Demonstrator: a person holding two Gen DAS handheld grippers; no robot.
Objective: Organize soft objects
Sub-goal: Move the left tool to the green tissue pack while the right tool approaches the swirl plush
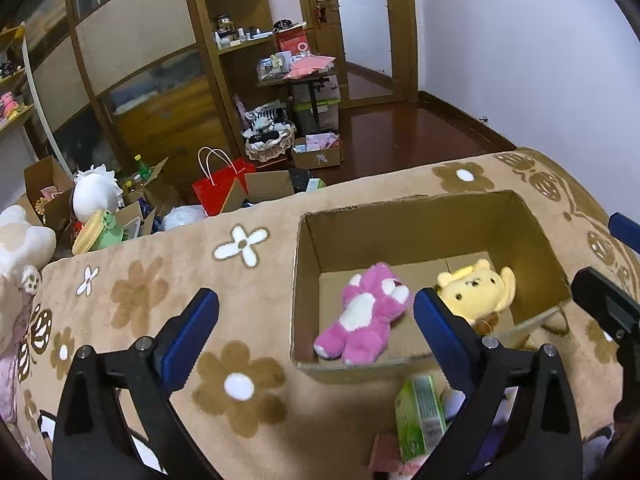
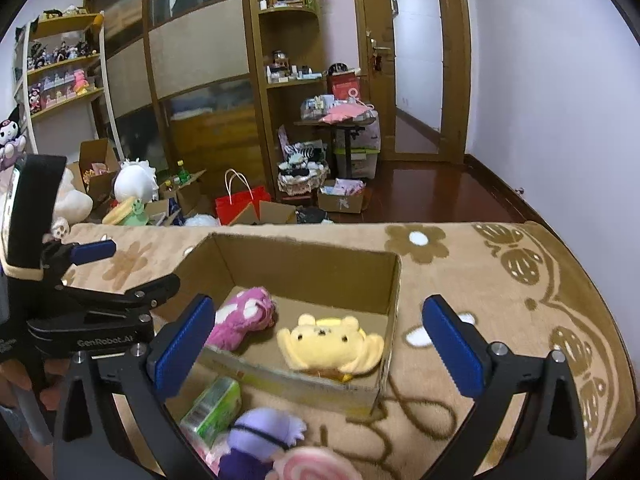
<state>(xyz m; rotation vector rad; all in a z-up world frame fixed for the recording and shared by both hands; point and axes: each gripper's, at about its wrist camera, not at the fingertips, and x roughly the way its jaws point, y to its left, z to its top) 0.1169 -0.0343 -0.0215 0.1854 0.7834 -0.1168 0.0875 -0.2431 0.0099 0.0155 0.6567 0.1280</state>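
Both tools stand spread wide with nothing between their blue pads: the left gripper hovers just before the cardboard box, its fingers apart and touching nothing, and the right gripper hangs over the near wall of that same box, likewise spread and empty. From the right wrist camera the left gripper shows at the left of the box, one blue pad visible. Inside the box lie two soft toys, side by side on its floor: one pink plush toward the left wall, seen also from the right, and one yellow plush toward the right wall. Just outside the near wall of the box lie three more things on the flowered blanket: one green carton, one purple plush beside it, and one pink swirled plush at the frame's bottom edge. The box sits open-topped on the blanket.
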